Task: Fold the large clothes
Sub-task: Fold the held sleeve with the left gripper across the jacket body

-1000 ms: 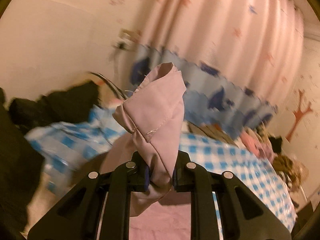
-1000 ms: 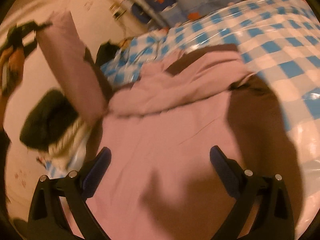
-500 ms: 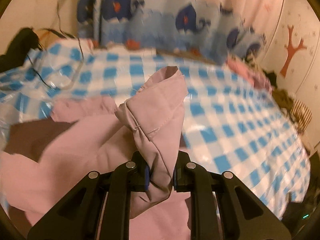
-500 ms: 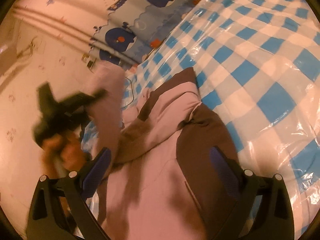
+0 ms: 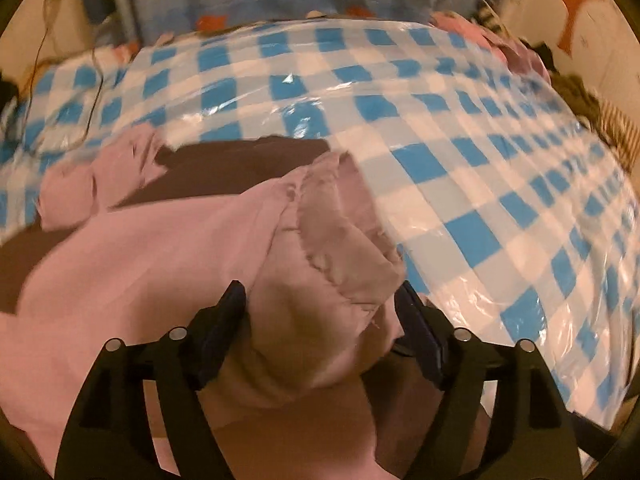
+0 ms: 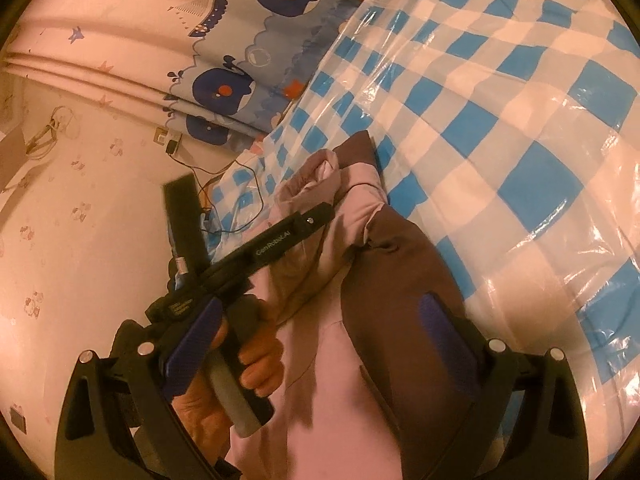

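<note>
Whale-print curtains [image 6: 224, 88] hang behind the bed's checked plastic sheet [image 5: 460, 160]. I've just been opening the left gripper [image 5: 320, 312]; its jaws stand apart, the pink garment [image 5: 160, 248] bunched loosely between them. The right gripper [image 6: 320, 328] hovers open above the same cloth. I should back out straight, so the fold stays put.

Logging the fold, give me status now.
Left gripper just opened, pink sleeve loose between jaws. Right gripper open, empty, above garment. Nothing blocking.
</note>
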Action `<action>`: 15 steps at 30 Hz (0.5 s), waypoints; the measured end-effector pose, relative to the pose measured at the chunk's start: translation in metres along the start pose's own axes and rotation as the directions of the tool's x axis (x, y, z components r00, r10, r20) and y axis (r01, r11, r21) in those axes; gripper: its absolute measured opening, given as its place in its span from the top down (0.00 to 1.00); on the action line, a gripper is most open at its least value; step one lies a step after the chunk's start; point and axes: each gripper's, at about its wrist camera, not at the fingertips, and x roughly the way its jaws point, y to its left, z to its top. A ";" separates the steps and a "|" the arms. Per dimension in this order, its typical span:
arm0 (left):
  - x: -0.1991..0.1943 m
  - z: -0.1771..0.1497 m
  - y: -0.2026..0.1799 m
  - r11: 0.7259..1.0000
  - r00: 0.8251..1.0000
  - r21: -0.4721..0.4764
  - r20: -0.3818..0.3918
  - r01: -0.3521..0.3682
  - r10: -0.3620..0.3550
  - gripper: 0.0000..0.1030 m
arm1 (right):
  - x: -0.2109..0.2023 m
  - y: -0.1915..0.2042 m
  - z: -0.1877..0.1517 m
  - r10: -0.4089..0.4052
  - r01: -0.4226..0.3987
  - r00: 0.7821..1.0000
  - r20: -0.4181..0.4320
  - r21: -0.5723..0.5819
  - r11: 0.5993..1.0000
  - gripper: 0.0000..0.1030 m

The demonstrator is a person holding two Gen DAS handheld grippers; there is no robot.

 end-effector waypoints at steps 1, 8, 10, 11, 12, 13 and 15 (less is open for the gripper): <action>-0.009 0.002 0.000 1.000 1.000 0.006 0.008 0.005 -0.005 0.29 | 0.000 -0.001 0.000 -0.003 0.003 1.000 0.002 0.001 1.000 0.08; -0.113 -0.005 0.083 0.990 0.983 -0.138 0.179 -0.013 0.038 0.22 | -0.006 0.014 0.003 -0.074 0.077 0.996 0.045 -0.082 0.994 0.08; -0.131 -0.017 0.133 0.972 0.976 -0.228 0.193 -0.052 0.098 0.22 | -0.007 0.042 0.003 -0.085 0.101 0.993 0.086 -0.206 0.973 0.08; -0.136 -0.022 0.154 0.962 0.974 -0.266 0.196 -0.061 0.116 0.22 | -0.005 0.066 0.004 -0.078 0.105 0.992 0.099 -0.305 0.947 0.08; -0.144 -0.032 0.184 0.944 0.970 -0.324 0.201 -0.064 0.135 0.22 | -0.002 0.084 0.004 -0.071 0.110 0.991 0.115 -0.373 0.921 0.08; -0.149 -0.040 0.207 0.927 0.967 -0.369 0.206 -0.066 0.151 0.22 | 0.004 0.101 0.006 -0.065 0.114 0.990 0.127 -0.435 0.893 0.08; -0.156 -0.060 0.255 0.887 0.959 -0.456 0.214 -0.069 0.185 0.22 | 0.036 0.140 0.013 -0.033 0.064 0.997 0.066 -0.548 0.834 0.08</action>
